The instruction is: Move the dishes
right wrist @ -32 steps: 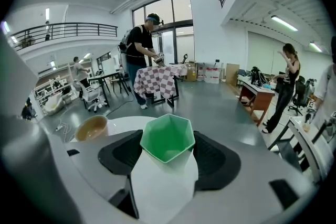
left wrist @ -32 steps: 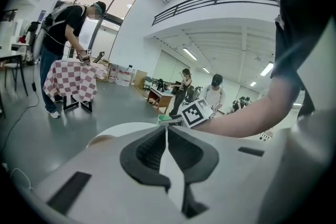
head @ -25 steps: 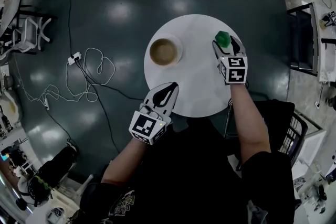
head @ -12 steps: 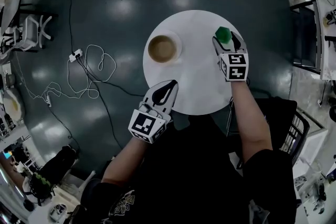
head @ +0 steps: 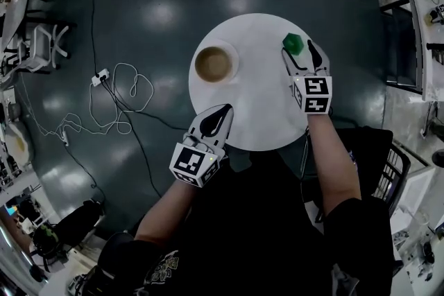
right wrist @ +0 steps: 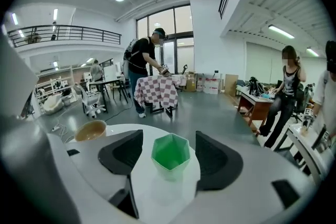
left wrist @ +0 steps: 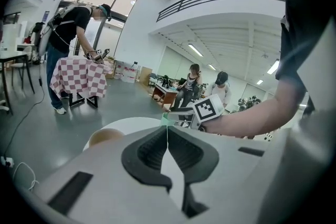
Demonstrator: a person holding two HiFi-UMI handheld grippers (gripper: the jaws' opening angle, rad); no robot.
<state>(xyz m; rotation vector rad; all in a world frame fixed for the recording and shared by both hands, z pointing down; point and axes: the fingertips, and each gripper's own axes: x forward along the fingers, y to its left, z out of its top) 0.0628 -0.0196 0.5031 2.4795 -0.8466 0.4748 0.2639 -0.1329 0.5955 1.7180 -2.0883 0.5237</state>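
Green cup (right wrist: 170,153) between wide-open right claw (right wrist: 168,159), seemingly untouched, left claw (left wrist: 167,140) closed, empty

A round white table (head: 255,118) stood on a dark glossy floor (head: 159,31), its top plain and matte. Two dishes sat directly on it, well apart. A tan bowl (head: 214,64) rested at about 10 o'clock on the tabletop, close to the rim, upright, its inside a darker brown in the head view. A green hexagonal cup (head: 294,44) stood between 1 and 2 o'clock, also near the rim, upright with its mouth open upward. The middle of the top and the whole 6 o'clock side were bare white surface.
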